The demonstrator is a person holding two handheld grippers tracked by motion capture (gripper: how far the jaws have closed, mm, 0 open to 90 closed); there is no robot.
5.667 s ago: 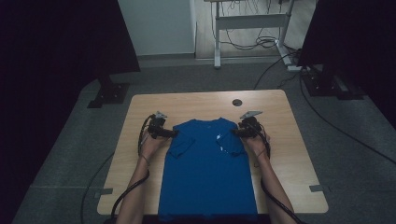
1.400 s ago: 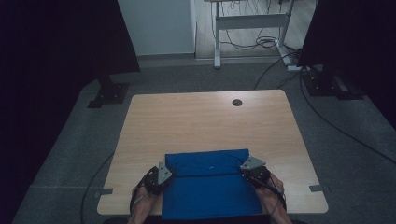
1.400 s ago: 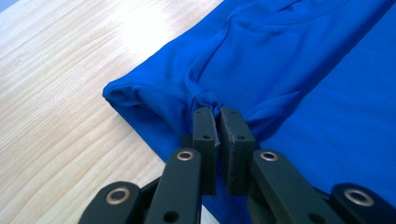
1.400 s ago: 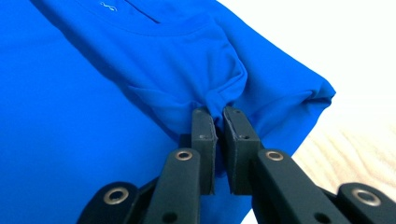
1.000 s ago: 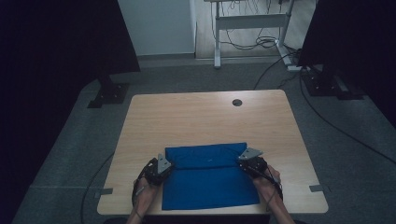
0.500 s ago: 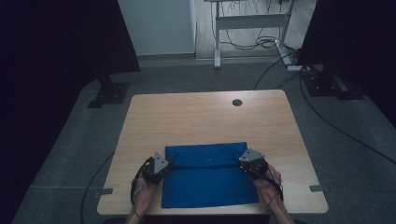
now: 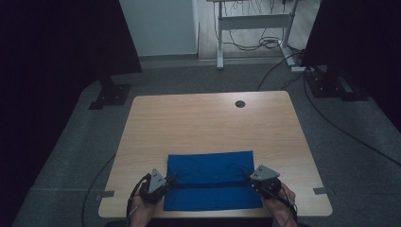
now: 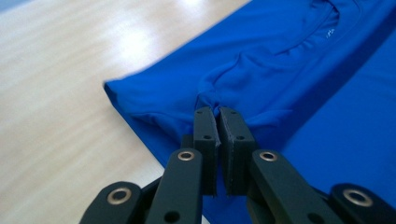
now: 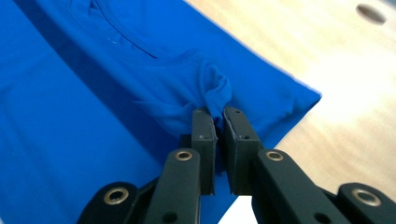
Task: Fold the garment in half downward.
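A blue T-shirt [image 7: 210, 179] lies folded on the near half of the wooden counter [image 7: 213, 123], forming a rectangle whose near edge reaches the counter's front edge. The upper folded layer covers the far portion of the rectangle; its free edge runs crosswise between the two hand-held grippers.

The left hand-held gripper [image 7: 166, 181] sits at the left end of that fold edge, with the person's left hand [image 7: 142, 208] behind it. In the left gripper view its jaws are clenched on a small gather of the blue fabric [image 8: 212, 95], pinched between the pads [image 8: 205, 135].

The right hand-held gripper [image 7: 253, 180] sits at the right end of the same fold edge, with the right hand [image 7: 279, 203] behind it. In the right gripper view its jaws are clenched on a bunched knot of fabric [image 9: 215, 91] near the folded corner.

The shirt's neckline [image 9: 121, 35] shows on the upper layer. A round cable hole [image 7: 240, 103] lies in the counter's far right area, well apart from the shirt.
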